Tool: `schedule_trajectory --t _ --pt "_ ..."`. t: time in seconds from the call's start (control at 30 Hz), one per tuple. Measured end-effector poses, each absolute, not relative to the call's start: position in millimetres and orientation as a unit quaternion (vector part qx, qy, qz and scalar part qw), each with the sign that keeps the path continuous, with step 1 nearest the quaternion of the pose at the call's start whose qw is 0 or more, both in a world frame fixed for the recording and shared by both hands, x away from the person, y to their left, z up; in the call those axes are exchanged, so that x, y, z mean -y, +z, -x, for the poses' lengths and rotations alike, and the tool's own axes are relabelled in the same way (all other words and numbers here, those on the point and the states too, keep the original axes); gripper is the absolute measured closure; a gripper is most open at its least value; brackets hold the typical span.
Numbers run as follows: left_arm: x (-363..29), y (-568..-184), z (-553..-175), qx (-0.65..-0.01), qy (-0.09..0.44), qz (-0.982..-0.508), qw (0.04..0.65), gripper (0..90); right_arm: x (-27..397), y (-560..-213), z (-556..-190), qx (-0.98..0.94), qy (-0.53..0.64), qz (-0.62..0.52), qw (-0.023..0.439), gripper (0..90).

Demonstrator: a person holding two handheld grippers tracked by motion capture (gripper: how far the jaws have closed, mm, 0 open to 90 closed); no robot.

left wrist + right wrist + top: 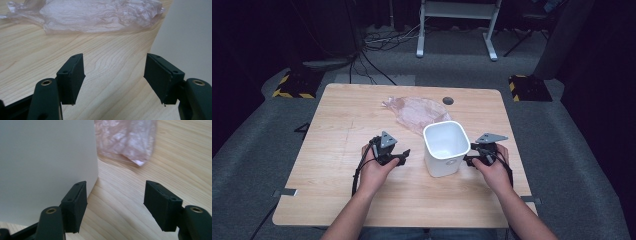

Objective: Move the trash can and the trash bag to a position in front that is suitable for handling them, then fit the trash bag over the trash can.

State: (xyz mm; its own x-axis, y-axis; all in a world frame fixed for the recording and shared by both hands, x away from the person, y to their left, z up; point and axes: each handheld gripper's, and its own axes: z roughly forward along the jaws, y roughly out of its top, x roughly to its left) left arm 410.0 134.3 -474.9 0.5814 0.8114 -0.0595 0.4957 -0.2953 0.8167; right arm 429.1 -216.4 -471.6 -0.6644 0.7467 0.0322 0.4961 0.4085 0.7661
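— Wooden table (337, 175) under us; where are your tongs?
— My left gripper (403, 156) stands spread, empty, at nine o'clock of the white bin (445, 148).
— And the other?
— My right gripper (469, 160), spread too, sits at three o'clock; a crumpled plastic bag (416, 112) lies at eleven.

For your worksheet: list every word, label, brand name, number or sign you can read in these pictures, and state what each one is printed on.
No readable text in any picture.
White bin: a faint oval mark low on its front wall in the high view, too small and blurred to read.
Pink plastic bag: no print visible.
Wooden table: no lettering.
Yellow-and-black hazard stripes on the floor blocks: a warning pattern, no words.
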Motion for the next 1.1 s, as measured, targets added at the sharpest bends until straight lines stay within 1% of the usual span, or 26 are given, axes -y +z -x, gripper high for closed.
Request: schedule_trajectory --t 0.03,0.1,0.17,0.23,0.3,0.37,0.5,0.6,0.63,0.8,0.87,0.9,0.97,1.07,1.1 --pt "-131.1 -478.2 -412.5 -0.413 0.182 -0.784 0.426 33.1 205.2 -471.2 -428.5 -0.830 0.390 -0.367 0.158 35.4" --pt "-130.0 -479.3 -413.0 -0.412 0.177 -0.786 0.425 33.8 199.6 -471.2 -428.1 -0.832 0.392 -0.361 0.155 35.4" --pt "-129.1 -480.7 -412.7 -0.409 0.171 -0.794 0.415 38.0 182.9 -471.0 -424.6 -0.839 0.391 -0.348 0.147 36.7" --pt "-130.8 -481.0 -410.8 -0.411 0.173 -0.797 0.407 38.0 178.2 -470.7 -422.7 -0.842 0.385 -0.346 0.151 36.7" --pt "-136.2 -477.3 -404.7 -0.407 0.177 -0.808 0.388 40.8 167.1 -470.3 -415.5 -0.849 0.380 -0.335 0.149 36.8" --pt "-139.2 -476.8 -396.8 -0.407 0.181 -0.808 0.386 42.9 161.6 -470.3 -409.5 -0.852 0.379 -0.332 0.145 36.9" --pt "-145.5 -474.9 -384.9 -0.402 0.177 -0.820 0.367 42.7 155.3 -469.9 -401.9 -0.856 0.378 -0.322 0.144 36.9" --pt "-150.1 -471.9 -373.0 -0.396 0.188 -0.822 0.362 43.4 150.3 -471.1 -397.0 -0.858 0.381 -0.317 0.138 36.9" --pt "-151.8 -469.8 -366.3 -0.392 0.199 -0.826 0.352 43.8 146.4 -472.5 -394.6 -0.860 0.380 -0.314 0.135 37.1" --pt "-155.7 -466.8 -355.5 -0.387 0.208 -0.833 0.337 45.5 136.2 -474.0 -390.5 -0.866 0.374 -0.303 0.131 37.6" --pt "-161.3 -466.2 -351.0 -0.389 0.197 -0.833 0.340 45.4 133.8 -474.1 -390.5 -0.868 0.374 -0.301 0.128 37.5" --pt "-163.9 -466.1 -350.7 -0.389 0.195 -0.832 0.344 43.6 132.9 -474.1 -390.7 -0.868 0.375 -0.302 0.126 36.8" --pt "-166.6 -466.4 -350.9 -0.390 0.193 -0.829 0.350 34.1 132.7 -473.9 -391.6 -0.870 0.373 -0.297 0.125 35.3" --pt "-175.8 -466.7 -352.5 -0.398 0.207 -0.824 0.346 32.7 136.0 -469.6 -397.3 -0.872 0.368 -0.294 0.132 34.1" --pt "-179.1 -467.3 -353.0 -0.398 0.211 -0.825 0.340 32.7 142.0 -465.4 -405.1 -0.872 0.365 -0.294 0.144 33.8"
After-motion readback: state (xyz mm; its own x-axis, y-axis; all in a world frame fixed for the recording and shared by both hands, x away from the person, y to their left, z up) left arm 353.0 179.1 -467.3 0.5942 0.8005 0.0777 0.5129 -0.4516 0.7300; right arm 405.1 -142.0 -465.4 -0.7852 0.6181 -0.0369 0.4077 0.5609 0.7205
